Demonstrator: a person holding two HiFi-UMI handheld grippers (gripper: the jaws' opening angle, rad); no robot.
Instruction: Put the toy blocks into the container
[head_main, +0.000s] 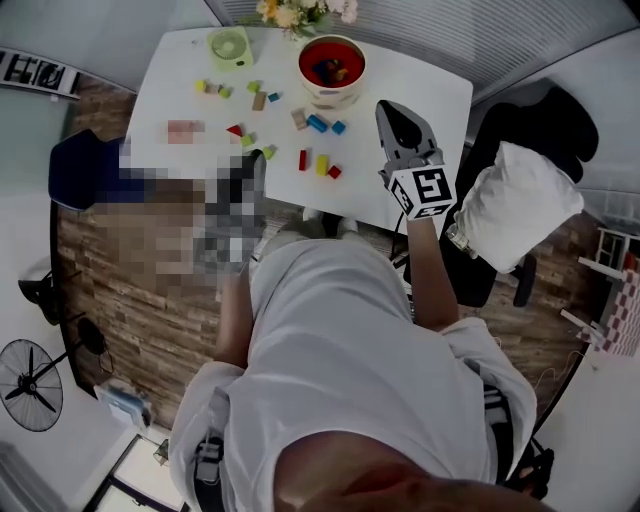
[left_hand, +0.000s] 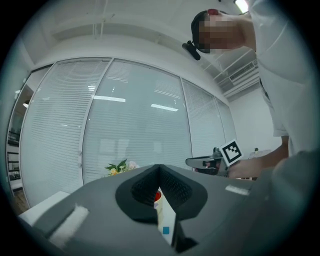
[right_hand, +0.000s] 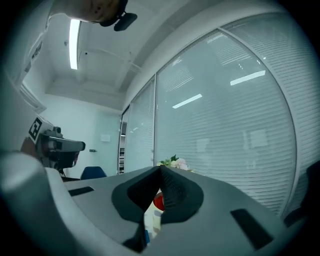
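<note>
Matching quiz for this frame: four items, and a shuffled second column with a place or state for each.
Column A
1. cream round container with red inside
2. pale green round desk fan
3. right gripper
4. black floor fan

Column B
a. on the floor, bottom left of the head view
b. left of the flowers in the head view
c. holds a few toy blocks
d. jaws shut, nothing between them

Pairs: 1-c, 2-b, 3-d, 4-a
</note>
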